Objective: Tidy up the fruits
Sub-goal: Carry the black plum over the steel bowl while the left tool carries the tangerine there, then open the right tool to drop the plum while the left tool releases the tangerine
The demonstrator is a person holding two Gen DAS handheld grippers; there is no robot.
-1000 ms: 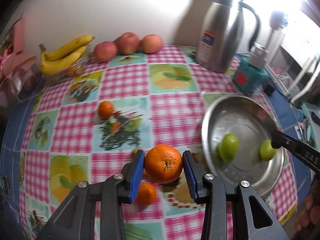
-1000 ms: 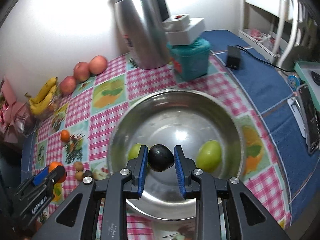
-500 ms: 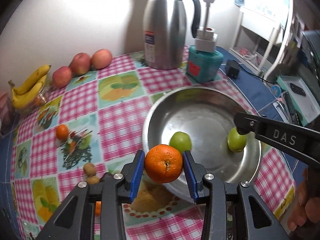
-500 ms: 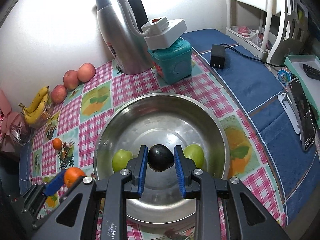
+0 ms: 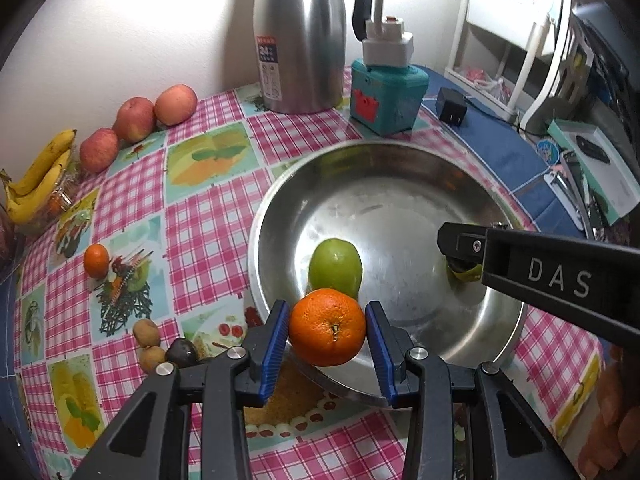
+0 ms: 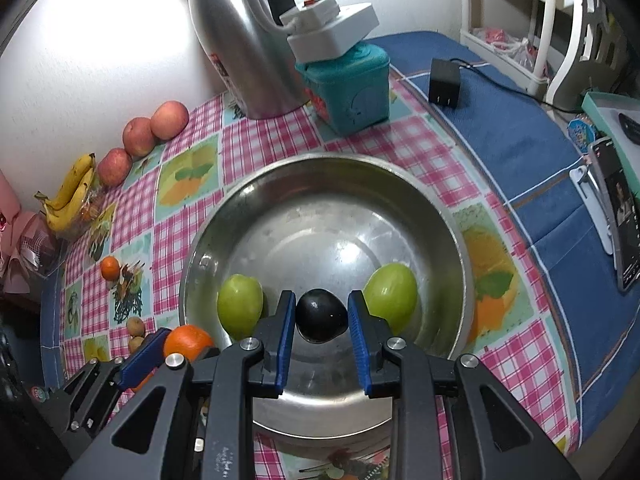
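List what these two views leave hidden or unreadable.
- Second green fruit, left wrist view: mostly hidden behind the right gripper.
- Metal bowl, right wrist view: near rim hidden by the gripper's body.
- Kettle, both views: top cut off by the frame edge; label print too small.
- Phone, right wrist view: screen too small to read.

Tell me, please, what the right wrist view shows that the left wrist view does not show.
Only the right wrist view shows the dark fruit held in the right gripper and the second green fruit in full. Only the left wrist view shows the small dark fruit lying on the tablecloth. Both show the steel bowl, the orange in the left gripper, the apples and the bananas.
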